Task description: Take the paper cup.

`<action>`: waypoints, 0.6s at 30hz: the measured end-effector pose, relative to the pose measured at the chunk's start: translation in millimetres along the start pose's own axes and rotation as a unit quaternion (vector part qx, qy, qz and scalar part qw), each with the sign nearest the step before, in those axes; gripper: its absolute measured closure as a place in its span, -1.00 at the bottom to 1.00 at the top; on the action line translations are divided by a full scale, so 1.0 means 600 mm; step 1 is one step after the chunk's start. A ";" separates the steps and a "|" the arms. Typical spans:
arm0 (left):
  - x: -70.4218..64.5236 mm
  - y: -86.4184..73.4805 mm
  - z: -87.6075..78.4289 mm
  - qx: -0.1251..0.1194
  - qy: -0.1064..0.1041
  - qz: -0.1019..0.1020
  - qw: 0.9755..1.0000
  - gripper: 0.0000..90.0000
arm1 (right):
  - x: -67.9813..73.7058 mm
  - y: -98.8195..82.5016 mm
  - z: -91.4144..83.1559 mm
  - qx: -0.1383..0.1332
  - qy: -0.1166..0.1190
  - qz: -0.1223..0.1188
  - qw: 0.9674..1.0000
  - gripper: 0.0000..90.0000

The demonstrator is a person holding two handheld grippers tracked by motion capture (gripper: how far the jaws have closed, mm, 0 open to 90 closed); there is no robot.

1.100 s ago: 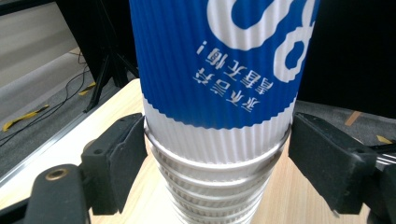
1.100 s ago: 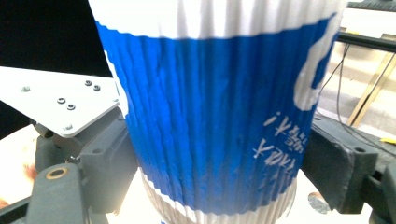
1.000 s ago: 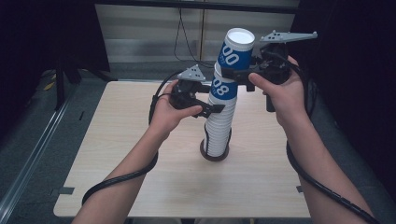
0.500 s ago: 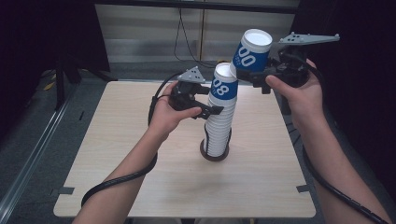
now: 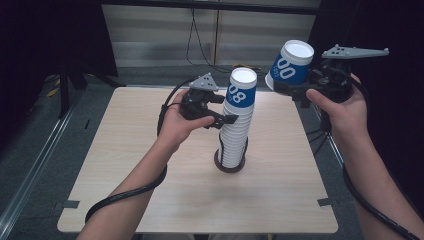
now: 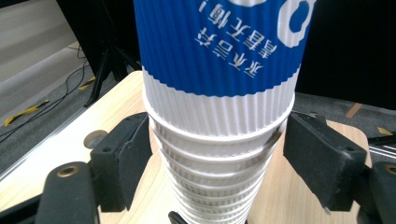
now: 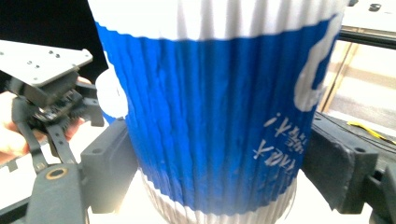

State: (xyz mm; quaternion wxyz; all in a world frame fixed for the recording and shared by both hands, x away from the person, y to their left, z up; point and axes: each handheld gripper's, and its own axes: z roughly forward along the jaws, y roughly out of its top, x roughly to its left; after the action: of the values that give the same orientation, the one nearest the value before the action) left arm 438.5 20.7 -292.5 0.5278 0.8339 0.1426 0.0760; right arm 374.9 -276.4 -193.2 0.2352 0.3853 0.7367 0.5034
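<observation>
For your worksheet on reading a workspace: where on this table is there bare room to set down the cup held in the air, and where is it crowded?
Bare wood lies along the table near edge, and right of the cup stack toward the right edge. The middle is crowded: the left tongs flank the stack. The right tongs hold the lifted cup beyond the far right corner.

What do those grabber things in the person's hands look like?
Both are black, each with two chunky black jaws. The left gripper and the right gripper each carry a grey three-cornered plate with small holes on top. A black cable trails from each along the bare forearms. No sleeves or gloves show.
</observation>
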 end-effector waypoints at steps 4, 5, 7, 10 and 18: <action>-0.002 -0.003 0.000 0.004 -0.004 -0.002 1.000 -0.50 | -0.010 -0.016 -0.007 0.004 -0.005 0.005 1.000 -0.61; -0.003 -0.003 0.000 0.005 -0.004 -0.001 1.000 -0.50 | -0.013 -0.025 -0.009 0.007 -0.004 0.005 1.000 -0.60; -0.004 -0.006 -0.001 0.007 -0.006 0.001 1.000 -0.52 | -0.015 -0.034 -0.009 0.010 -0.005 0.006 1.000 -0.60; -0.005 -0.008 -0.002 0.010 -0.005 0.001 1.000 -0.53 | -0.017 -0.043 -0.007 0.013 -0.006 0.005 1.000 -0.60; -0.007 -0.021 -0.015 0.012 -0.006 -0.002 1.000 -0.59 | -0.013 -0.078 0.001 0.023 0.003 0.001 1.000 -0.60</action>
State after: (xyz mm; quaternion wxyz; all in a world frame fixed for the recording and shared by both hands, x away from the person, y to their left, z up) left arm 430.2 32.3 -299.7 0.5188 0.8404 0.1415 0.0683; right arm 364.8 -291.5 -237.0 0.2234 0.3900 0.7485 0.4876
